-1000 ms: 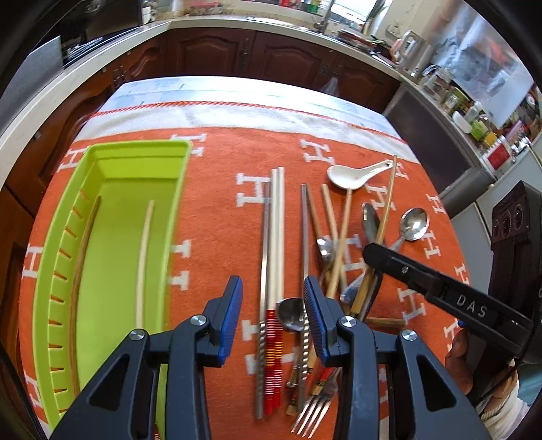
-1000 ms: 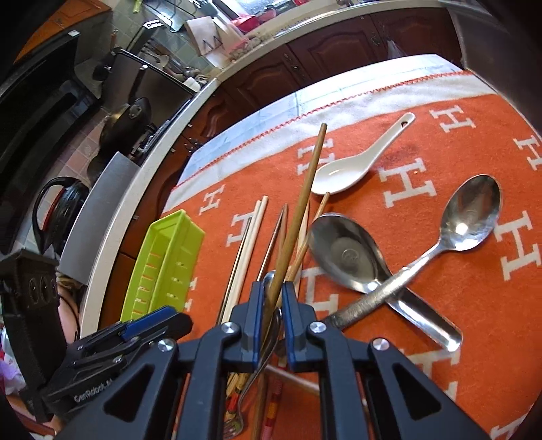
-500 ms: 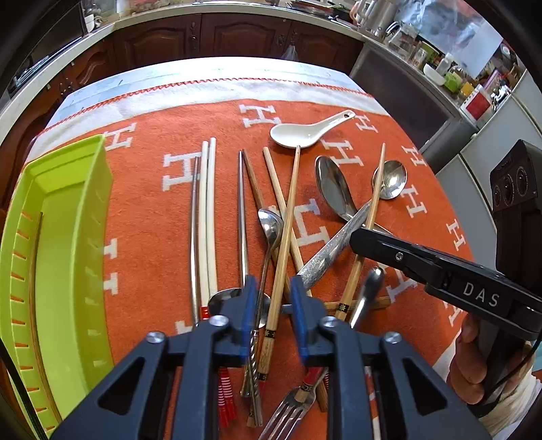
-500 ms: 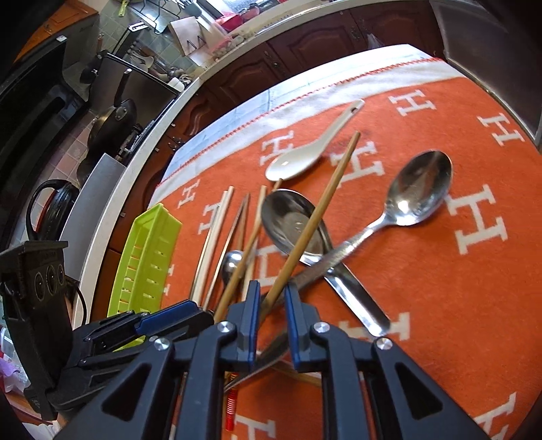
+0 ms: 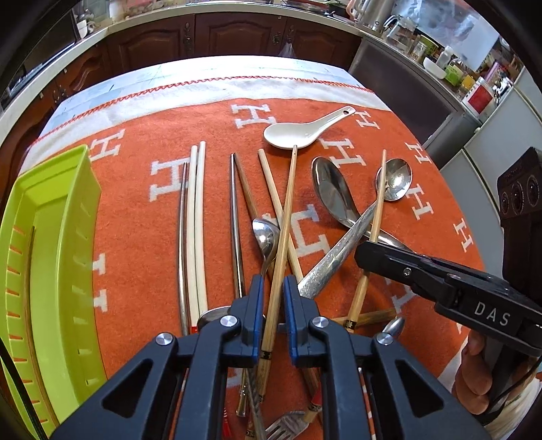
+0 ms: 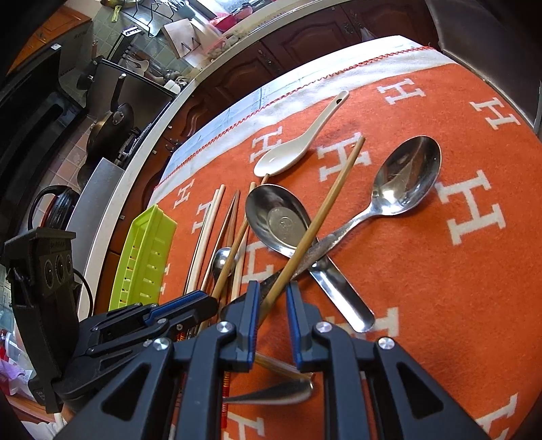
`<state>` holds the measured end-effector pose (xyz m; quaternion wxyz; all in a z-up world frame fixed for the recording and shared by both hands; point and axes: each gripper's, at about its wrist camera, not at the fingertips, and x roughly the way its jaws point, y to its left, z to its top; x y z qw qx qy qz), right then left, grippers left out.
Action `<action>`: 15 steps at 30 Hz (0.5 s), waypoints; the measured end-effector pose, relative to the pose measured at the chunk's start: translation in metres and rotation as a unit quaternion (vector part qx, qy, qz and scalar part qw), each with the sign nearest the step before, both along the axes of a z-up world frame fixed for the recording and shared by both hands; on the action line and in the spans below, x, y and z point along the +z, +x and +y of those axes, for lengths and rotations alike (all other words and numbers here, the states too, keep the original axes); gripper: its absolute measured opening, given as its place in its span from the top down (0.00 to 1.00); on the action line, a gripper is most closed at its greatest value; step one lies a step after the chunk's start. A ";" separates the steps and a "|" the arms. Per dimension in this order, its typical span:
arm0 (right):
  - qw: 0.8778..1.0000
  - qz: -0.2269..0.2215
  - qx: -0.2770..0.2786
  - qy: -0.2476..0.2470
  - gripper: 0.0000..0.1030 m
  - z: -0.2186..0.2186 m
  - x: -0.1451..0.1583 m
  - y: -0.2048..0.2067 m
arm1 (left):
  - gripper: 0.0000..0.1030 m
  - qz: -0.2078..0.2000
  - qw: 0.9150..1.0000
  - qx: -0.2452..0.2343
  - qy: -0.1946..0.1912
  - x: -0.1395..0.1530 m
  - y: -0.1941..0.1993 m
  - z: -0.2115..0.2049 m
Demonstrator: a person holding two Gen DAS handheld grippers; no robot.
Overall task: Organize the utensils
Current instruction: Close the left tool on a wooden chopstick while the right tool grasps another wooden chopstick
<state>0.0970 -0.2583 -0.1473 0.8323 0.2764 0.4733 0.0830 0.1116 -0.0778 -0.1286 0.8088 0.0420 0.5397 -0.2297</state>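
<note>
Many utensils lie on an orange cloth (image 5: 135,237). My left gripper (image 5: 272,287) has its pads close around a bamboo chopstick (image 5: 286,216) whose tip reaches a white ceramic spoon (image 5: 298,133). My right gripper (image 6: 272,298) has a second bamboo chopstick (image 6: 325,210) between its slightly parted pads; it lies across two steel spoons (image 6: 281,220). The right gripper also shows in the left wrist view (image 5: 366,252). A lime green tray (image 5: 50,254) stands at the left with chopsticks in it.
Pale and metal chopsticks (image 5: 196,220), a small steel spoon (image 5: 266,237) and a fork (image 5: 288,428) lie near the grippers. Dark cabinets and a counter (image 5: 203,30) lie beyond the table. A pan (image 6: 108,128) sits on a stove at the left.
My left gripper moved right from beside the tray and closed around a bamboo chopstick. My right gripper lowered its chopstick onto the steel spoons and its pads parted a little.
</note>
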 end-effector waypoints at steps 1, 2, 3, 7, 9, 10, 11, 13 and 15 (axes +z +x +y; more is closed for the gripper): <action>1.000 0.000 0.000 0.000 0.84 0.000 0.000 0.000 | 0.90 -0.003 1.000 -0.001 0.003 0.000 -0.001 -0.001; 1.000 0.000 0.000 -0.003 0.84 0.001 0.000 0.000 | 0.90 -0.007 1.000 -0.003 0.007 0.000 -0.001 -0.003; 1.000 -0.001 0.001 -0.004 0.84 0.000 0.000 -0.001 | 0.90 -0.009 1.000 -0.003 0.010 0.000 -0.002 -0.003; 1.000 -0.003 0.004 -0.007 0.85 0.000 0.001 -0.002 | 0.91 -0.008 1.000 -0.007 0.012 0.001 -0.004 -0.006; 1.000 -0.003 0.005 -0.007 0.85 0.000 0.002 -0.002 | 0.91 -0.011 1.000 -0.009 0.014 0.000 -0.005 -0.009; 1.000 -0.003 0.005 -0.007 0.85 0.000 0.002 -0.002 | 0.91 -0.013 1.000 -0.011 0.018 0.000 -0.006 -0.010; 1.000 -0.003 0.006 -0.007 0.85 0.000 0.002 -0.001 | 0.91 -0.014 1.000 -0.012 0.019 0.000 -0.006 -0.011; 1.000 -0.001 0.006 -0.007 0.85 0.000 0.001 -0.001 | 0.91 -0.014 1.000 -0.012 0.017 0.000 -0.006 -0.011; 1.000 -0.001 0.008 -0.007 0.85 -0.001 0.001 -0.002 | 0.91 -0.016 1.000 -0.011 0.014 -0.001 -0.006 -0.012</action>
